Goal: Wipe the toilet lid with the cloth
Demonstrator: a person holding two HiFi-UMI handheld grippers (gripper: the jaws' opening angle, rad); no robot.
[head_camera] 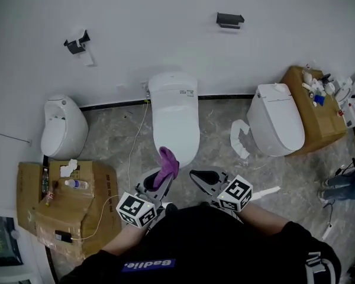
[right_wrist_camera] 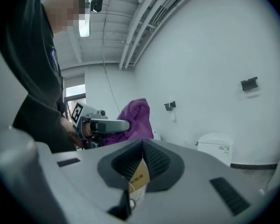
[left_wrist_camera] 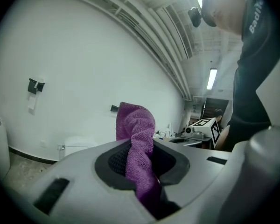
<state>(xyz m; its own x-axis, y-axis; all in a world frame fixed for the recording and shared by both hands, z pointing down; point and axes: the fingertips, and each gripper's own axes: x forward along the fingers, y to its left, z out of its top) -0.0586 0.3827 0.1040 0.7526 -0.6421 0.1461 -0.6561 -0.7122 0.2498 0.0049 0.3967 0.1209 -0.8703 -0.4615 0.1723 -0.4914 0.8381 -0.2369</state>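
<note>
Before the middle toilet, both tongs closed, purple cloth in my left.
My left tongs (head_camera: 158,183) are clamped tight on the purple cloth (head_camera: 168,165), which stands up at the front end of the closed white toilet lid (head_camera: 176,123). My right tongs (right_wrist_camera: 141,164) are pressed together, with a small tan tag (right_wrist_camera: 139,175) caught in the seam, its print too small to read. My black shirt (head_camera: 225,247) reads "Badlie".

The lower end of the purple terry cloth (left_wrist_camera: 136,125) is buried between the closed jaws of the grey left gripper (left_wrist_camera: 140,164). Print on the small yellow tag (right_wrist_camera: 139,175) pinched in the right gripper (right_wrist_camera: 142,160) cannot be read.
</note>
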